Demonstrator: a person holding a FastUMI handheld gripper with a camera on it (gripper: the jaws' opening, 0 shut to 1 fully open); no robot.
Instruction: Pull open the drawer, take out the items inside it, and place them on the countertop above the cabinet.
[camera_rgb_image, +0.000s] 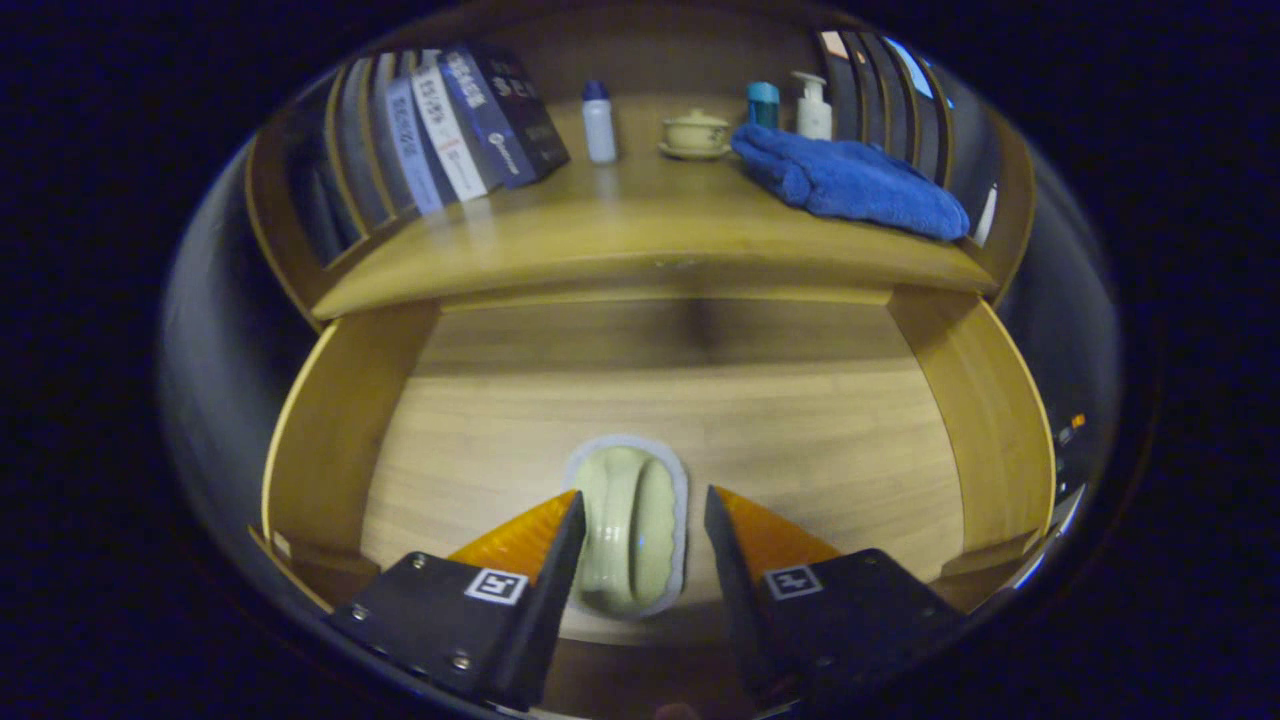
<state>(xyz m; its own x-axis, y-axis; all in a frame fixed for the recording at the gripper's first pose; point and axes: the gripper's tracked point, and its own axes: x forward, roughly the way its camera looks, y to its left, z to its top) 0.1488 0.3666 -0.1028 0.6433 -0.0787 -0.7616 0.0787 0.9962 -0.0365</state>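
My fingers (642, 505) are spread wide, straddling the pale green dish (628, 530) on the floor of the open drawer (760, 430), not gripping it.

Printed lettering runs along the spines of the books (470, 125) leaning at the left of the countertop (640, 250); it is too small and blurred to read. Each finger of the gripper (640, 505) carries a square black-and-white coded marker without letters. No other markings are legible.
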